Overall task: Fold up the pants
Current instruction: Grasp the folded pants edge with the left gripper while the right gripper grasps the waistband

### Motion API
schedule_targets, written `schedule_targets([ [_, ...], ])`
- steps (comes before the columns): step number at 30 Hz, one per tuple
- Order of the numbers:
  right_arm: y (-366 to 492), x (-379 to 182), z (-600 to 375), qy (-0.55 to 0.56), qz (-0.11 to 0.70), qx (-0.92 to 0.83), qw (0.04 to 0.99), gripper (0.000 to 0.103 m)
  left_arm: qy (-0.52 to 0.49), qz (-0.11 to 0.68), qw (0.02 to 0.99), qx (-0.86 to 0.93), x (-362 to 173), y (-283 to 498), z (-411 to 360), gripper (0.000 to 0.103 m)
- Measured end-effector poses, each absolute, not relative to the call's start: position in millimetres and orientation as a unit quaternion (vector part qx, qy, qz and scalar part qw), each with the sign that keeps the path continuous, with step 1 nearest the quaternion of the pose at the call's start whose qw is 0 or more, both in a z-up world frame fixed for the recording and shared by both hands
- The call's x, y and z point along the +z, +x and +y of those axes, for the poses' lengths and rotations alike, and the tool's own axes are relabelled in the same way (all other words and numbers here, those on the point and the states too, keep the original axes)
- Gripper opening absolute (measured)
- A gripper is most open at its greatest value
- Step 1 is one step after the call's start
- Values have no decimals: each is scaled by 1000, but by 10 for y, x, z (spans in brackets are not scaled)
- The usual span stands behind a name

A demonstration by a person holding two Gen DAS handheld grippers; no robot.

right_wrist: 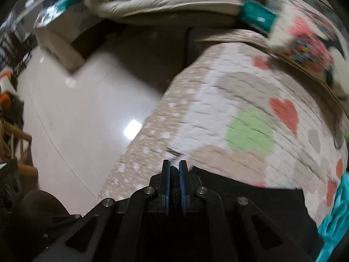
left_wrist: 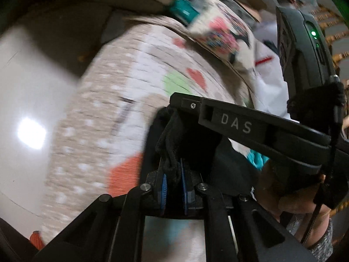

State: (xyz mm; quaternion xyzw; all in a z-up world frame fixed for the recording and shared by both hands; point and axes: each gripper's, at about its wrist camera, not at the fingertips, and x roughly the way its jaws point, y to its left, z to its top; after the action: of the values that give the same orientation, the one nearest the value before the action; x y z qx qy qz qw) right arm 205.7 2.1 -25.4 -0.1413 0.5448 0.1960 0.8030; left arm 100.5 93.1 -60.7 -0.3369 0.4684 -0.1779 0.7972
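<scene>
Both grippers have hold of the black pants point(left_wrist: 196, 144), lifted above a quilted play mat point(right_wrist: 229, 109) printed with red hearts, a green blob and white dots on beige; the left gripper point(left_wrist: 173, 187) has its blue-padded fingers point(left_wrist: 164, 187) drawn close together, pinching a bunched, corded edge of the dark fabric that rises between them; in the same view the right gripper's body, stamped "DAS", crosses the frame at a slant with the person's hand point(left_wrist: 290, 192) wrapped round its handle; the right gripper point(right_wrist: 174, 183) likewise has its jaws nearly closed on a thin fold of the pants, the rest of the cloth spreading dark to the right just beyond the fingers and lying against the mat's edge; the mat sits on a glossy pale floor point(right_wrist: 76, 113) that throws back a bright square of light; a beige cushion point(right_wrist: 165, 2) lies past the far end of the mat; a teal cloth point(right_wrist: 336, 218) shows at the right margin; both views are smeared with motion blur.
</scene>
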Motion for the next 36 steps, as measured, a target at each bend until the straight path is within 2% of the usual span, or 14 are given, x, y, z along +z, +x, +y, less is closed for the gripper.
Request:
schedule_targets([
  [7,1894,-174,-1339,-50,542,122,830,8,-248,500,796,-233,-515,940,-18,11],
  [12,1879,-497,-2332,-42,562,-29,825,12,-233,507,790,-254,-460,747,-41,17],
  [13,1878,-531,-2470,-38,565,-53,823,21,-239,506,790,-252,-456,716,34,19],
  [14,1857,-525,-2589,-28,563,-75,822,37,-243,504,792,-243,-450,689,115,22],
  [16,1777,-388,-2737,9,535,-94,839,49,-255,501,798,-218,-468,679,294,26],
  [19,1700,-247,-2537,35,516,-25,856,50,-292,510,793,-163,-595,753,588,27],
  [22,1637,-312,-2181,93,531,83,838,61,-299,506,797,-141,-605,750,701,27],
  [24,1578,-396,-1994,118,533,103,832,62,-290,503,803,-134,-584,728,737,29],
  [28,1549,-535,-1687,88,530,73,840,78,-292,504,803,-128,-583,704,791,31],
  [29,1547,-609,-1614,76,534,64,839,77,-292,504,803,-128,-585,712,789,31],
  [30,1535,-644,-1581,69,538,67,837,70,-291,505,803,-127,-585,710,790,31],
  [31,1508,-669,-1585,67,540,74,836,26,-291,505,803,-127,-584,726,765,31],
  [32,1492,-690,-1599,73,545,83,831,11,-290,504,804,-127,-586,723,751,31],
  [36,1393,-559,-1782,112,513,95,846,10,-287,507,803,-127,-602,731,718,31],
])
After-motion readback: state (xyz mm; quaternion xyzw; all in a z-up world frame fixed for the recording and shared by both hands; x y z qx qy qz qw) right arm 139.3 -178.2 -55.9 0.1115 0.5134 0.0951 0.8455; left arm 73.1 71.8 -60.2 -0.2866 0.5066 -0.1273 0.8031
